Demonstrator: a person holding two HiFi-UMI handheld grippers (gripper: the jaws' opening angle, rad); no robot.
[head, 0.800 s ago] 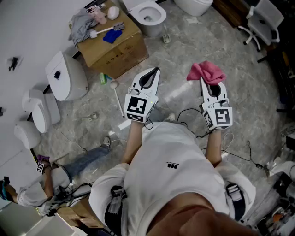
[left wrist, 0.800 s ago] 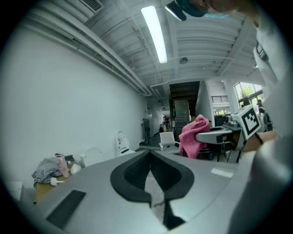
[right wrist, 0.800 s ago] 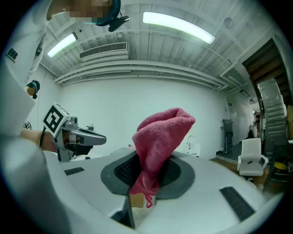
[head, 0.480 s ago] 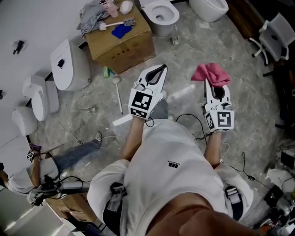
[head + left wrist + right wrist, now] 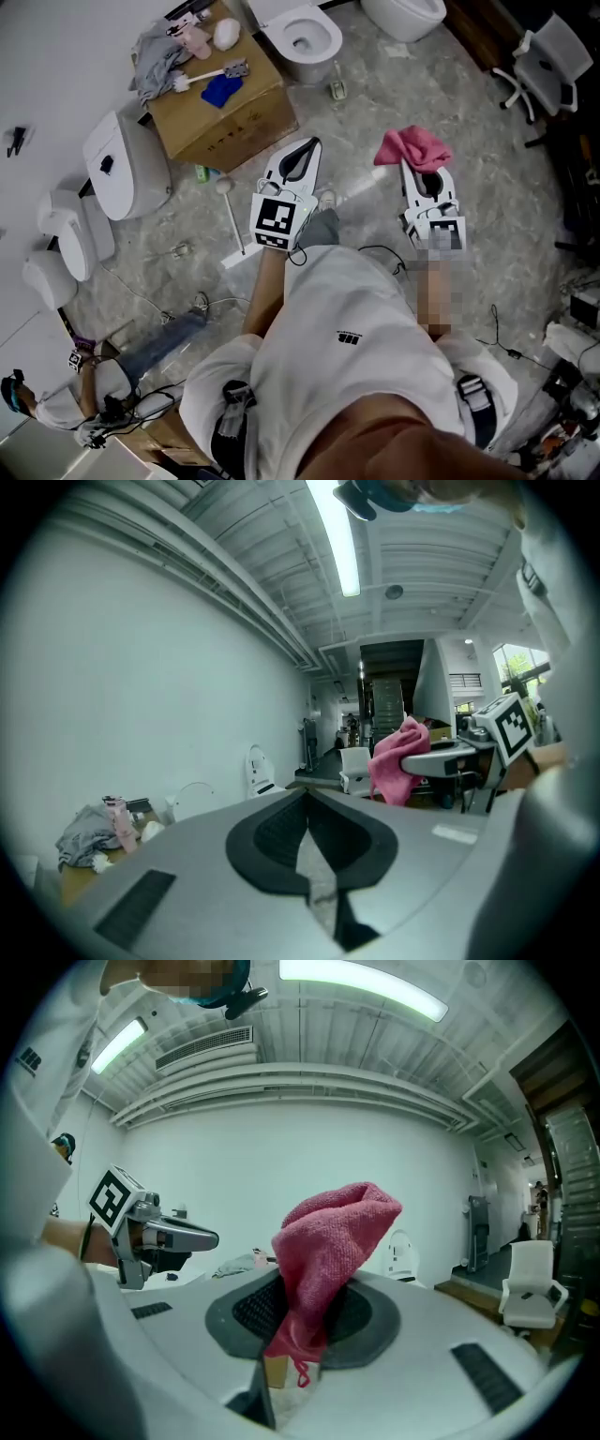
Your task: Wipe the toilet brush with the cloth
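Note:
A white toilet brush [image 5: 200, 73] lies on a cardboard box [image 5: 220, 112] at the far left, next to a blue cloth [image 5: 222, 90] and a grey rag [image 5: 155, 52]. My right gripper [image 5: 413, 167] is shut on a pink cloth [image 5: 412, 145], which stands bunched above the jaws [image 5: 333, 1232]. My left gripper [image 5: 309, 142] is held out beside it, shut with nothing between its jaws [image 5: 306, 797]. Both grippers hover over the floor, well short of the box. The pink cloth [image 5: 397, 761] also shows in the left gripper view.
A toilet [image 5: 305, 37] stands beyond the box, and white toilet parts [image 5: 127, 155] lie along the left wall. A long-handled tool [image 5: 231, 214] and cables lie on the stone floor. An office chair [image 5: 548, 52] is at the far right, and another person [image 5: 84, 389] crouches at the lower left.
The head view has swung slightly. Both grippers stay held out in front, side by side. The pink cloth remains in the right gripper.

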